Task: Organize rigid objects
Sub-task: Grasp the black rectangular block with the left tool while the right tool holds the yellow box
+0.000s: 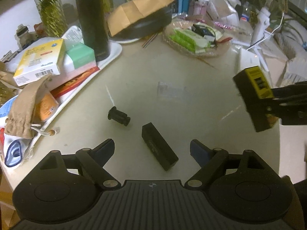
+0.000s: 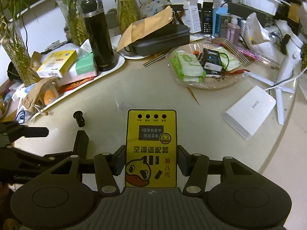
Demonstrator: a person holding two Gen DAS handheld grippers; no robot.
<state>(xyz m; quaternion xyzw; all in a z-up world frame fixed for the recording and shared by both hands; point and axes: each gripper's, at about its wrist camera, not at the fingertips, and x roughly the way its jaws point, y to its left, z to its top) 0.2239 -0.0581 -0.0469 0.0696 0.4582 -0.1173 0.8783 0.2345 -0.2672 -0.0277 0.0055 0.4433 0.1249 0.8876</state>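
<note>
My right gripper (image 2: 151,159) is shut on a yellow box with a duck print (image 2: 151,134), its pads pressing both long sides. The left wrist view shows the same box (image 1: 255,97) lifted off the table at the right. My left gripper (image 1: 152,145) is open and low over the table. A black rectangular box (image 1: 159,146) lies slantwise between its blue-padded fingers (image 1: 199,151), touching neither. A small black cylindrical part (image 1: 119,117) lies on its side just beyond the left finger, and also shows in the right wrist view (image 2: 79,120).
A white tray (image 1: 113,57) on the left holds a black thermos (image 1: 93,23), stacked boxes and a cloth pouch. Behind are a black case under a brown envelope (image 2: 147,28), a plate of packets (image 2: 203,84), a white power bank (image 2: 249,111) and a white tripod stand (image 2: 287,61).
</note>
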